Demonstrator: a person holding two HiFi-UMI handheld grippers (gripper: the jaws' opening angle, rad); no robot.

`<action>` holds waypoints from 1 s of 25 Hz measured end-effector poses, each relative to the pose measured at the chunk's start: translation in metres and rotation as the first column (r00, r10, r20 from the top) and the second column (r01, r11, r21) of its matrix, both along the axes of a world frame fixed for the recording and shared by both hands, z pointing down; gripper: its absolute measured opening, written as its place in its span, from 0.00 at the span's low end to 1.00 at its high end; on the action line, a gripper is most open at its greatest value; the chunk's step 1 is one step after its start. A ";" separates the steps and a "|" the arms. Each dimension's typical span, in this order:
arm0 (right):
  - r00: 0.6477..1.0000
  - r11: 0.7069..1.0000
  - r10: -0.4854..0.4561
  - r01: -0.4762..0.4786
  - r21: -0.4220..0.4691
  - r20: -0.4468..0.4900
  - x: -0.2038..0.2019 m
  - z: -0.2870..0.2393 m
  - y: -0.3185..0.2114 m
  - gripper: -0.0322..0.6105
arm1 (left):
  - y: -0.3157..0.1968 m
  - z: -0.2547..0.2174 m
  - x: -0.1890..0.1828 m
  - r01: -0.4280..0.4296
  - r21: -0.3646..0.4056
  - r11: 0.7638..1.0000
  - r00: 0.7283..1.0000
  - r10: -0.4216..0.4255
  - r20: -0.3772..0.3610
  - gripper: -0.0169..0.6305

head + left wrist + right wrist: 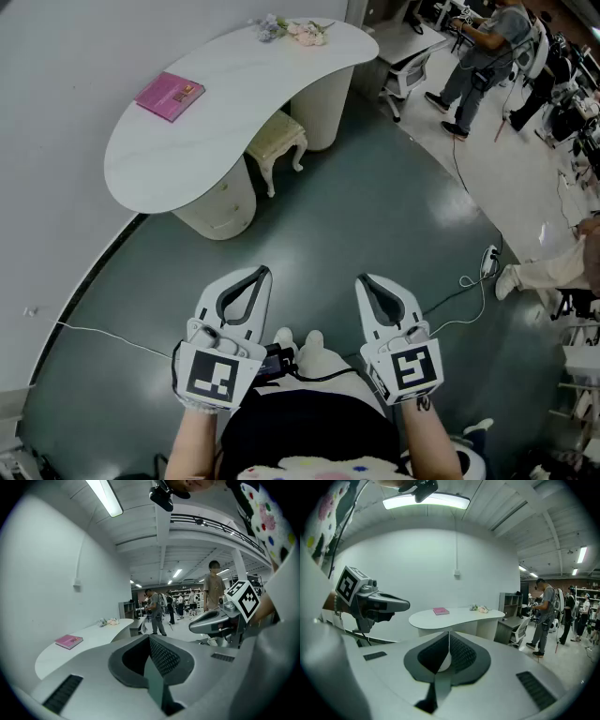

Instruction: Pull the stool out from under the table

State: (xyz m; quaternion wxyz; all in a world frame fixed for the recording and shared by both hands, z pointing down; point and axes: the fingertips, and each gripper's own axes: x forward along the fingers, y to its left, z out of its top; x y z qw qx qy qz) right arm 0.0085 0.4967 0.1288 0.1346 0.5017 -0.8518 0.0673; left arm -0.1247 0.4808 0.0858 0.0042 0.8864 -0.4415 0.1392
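Both left gripper (pixel 259 273) and right gripper (pixel 367 280) closed, empty, well apart from stool (pixel 277 139) (seemingly half under table (pixel 150 178)). Approach step: advance, open jaws.

Stool (pixel 277 139): cream, cushioned seat, carved curved legs, upright, at 12 o'clock in the head view. It stands partly under the white curved surface (pixel 234 89), between its two rounded pedestals (pixel 223 202), with its near side protruding toward 5 o'clock.

stool (pixel 277 141) under table (pixel 234 84) | left gripper (pixel 263 273), right gripper (pixel 364 279): jaws together
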 end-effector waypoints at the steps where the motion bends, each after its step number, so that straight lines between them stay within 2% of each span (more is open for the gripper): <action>1: 1.000 1.000 -0.002 0.002 0.001 -0.004 0.001 0.000 0.001 0.11 | 0.001 0.000 0.001 0.001 -0.001 1.000 1.000 -0.001 -0.001 0.05; 13: 1.000 1.000 -0.019 0.019 0.008 -0.003 0.014 0.001 0.011 0.11 | 0.012 -0.001 0.014 0.011 0.006 1.000 1.000 -0.011 0.004 0.05; 17: 0.999 1.000 0.011 -0.010 -0.013 0.039 0.025 0.004 0.011 0.11 | 0.016 -0.003 0.022 0.016 0.015 1.000 1.000 -0.016 0.012 0.05; 25: 0.999 1.000 -0.010 0.010 -0.001 0.039 0.041 0.004 0.011 0.11 | 0.019 -0.008 0.032 0.068 0.025 0.997 0.998 -0.068 0.012 0.05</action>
